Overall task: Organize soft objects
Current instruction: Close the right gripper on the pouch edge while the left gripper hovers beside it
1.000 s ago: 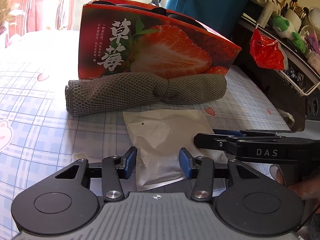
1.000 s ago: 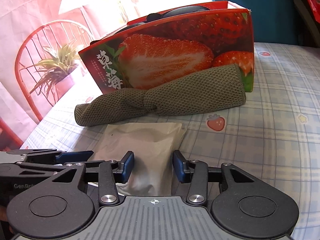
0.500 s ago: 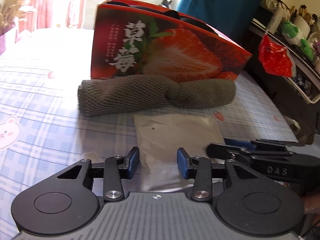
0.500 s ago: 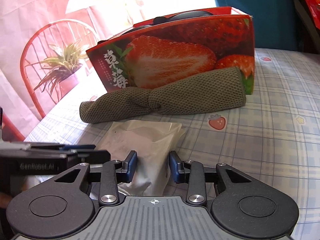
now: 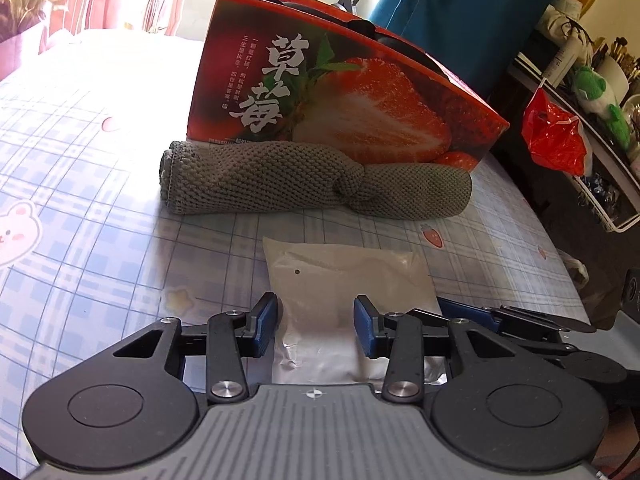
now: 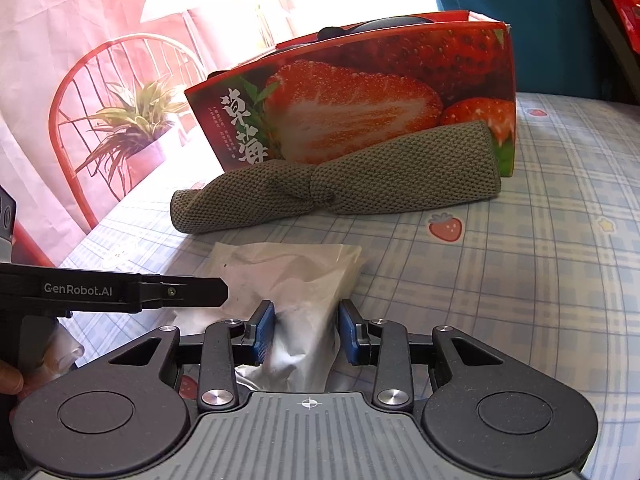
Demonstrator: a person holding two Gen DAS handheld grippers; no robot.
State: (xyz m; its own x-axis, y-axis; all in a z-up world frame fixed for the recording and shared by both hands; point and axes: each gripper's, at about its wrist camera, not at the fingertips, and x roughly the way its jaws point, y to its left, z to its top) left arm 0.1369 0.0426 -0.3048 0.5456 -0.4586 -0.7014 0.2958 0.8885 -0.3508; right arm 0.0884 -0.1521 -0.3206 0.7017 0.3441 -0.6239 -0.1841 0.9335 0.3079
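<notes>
left gripper at 6 o'clock, blue pads straddling pale translucent plastic pouch | knotted grey-green knitted cloth roll at 12 | red strawberry-print cardboard box touching behind it

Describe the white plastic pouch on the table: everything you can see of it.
The white plastic pouch is flat, translucent and crinkled, with a small dark dot near one far corner. It lies on the checked tablecloth, apart from the knotted grey knit roll. Its near end sits between the left gripper pads and the right gripper pads.
</notes>
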